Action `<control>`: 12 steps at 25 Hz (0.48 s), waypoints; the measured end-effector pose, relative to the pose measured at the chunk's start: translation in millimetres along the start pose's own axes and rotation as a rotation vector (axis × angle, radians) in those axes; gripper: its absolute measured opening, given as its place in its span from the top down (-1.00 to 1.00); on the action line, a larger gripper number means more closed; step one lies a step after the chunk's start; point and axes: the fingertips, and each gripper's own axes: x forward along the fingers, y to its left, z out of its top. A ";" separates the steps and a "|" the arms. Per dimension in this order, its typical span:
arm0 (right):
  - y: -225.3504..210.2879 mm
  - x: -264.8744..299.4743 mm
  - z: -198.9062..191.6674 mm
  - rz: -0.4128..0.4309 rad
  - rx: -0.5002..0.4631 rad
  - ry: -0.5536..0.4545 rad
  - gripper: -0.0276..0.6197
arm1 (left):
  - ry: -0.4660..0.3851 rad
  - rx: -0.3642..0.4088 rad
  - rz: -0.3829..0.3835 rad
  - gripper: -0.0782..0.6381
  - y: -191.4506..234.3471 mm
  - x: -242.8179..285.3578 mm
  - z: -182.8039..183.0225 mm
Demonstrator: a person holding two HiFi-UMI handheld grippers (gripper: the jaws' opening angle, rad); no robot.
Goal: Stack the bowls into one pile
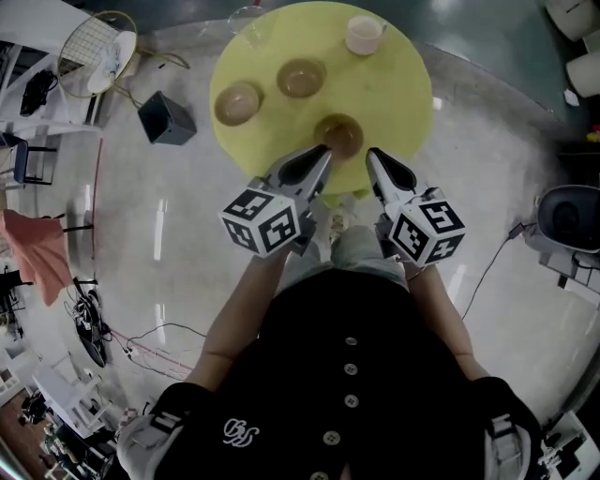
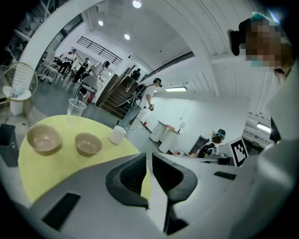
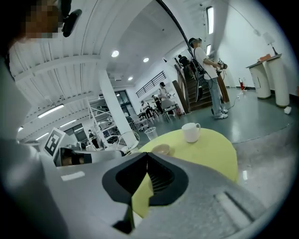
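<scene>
Three tan bowls stand apart on the round yellow table point(image 1: 403, 94): one at the left point(image 1: 237, 103), one further back point(image 1: 301, 78), one near the front edge point(image 1: 339, 134). My left gripper point(image 1: 324, 153) is shut and empty, its tip just left of the front bowl. My right gripper point(image 1: 374, 156) is shut and empty too, just right of that bowl. The left gripper view shows the shut left gripper point(image 2: 149, 158) with two bowls point(image 2: 43, 138) point(image 2: 88, 143) beyond it. Past the shut right gripper point(image 3: 147, 156), the right gripper view shows one bowl point(image 3: 161, 149).
A white mug point(image 1: 363, 35) point(image 2: 117, 135) point(image 3: 190, 132) and a clear plastic cup point(image 1: 246, 21) point(image 2: 74, 109) point(image 3: 150, 133) stand at the table's far side. On the floor lie a black box point(image 1: 167, 118) and cables point(image 1: 141, 342). People stand in the background hall.
</scene>
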 end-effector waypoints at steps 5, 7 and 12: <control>-12.1 18.1 6.6 0.027 0.001 0.042 0.91 | 0.001 -0.007 0.064 0.69 17.1 10.7 5.4; -16.3 23.7 2.9 0.034 0.009 0.049 0.91 | 0.000 0.001 0.062 0.69 20.1 14.0 2.7; -22.8 33.5 -6.6 0.050 0.030 0.081 0.91 | -0.006 -0.014 0.076 0.69 28.6 19.3 -0.3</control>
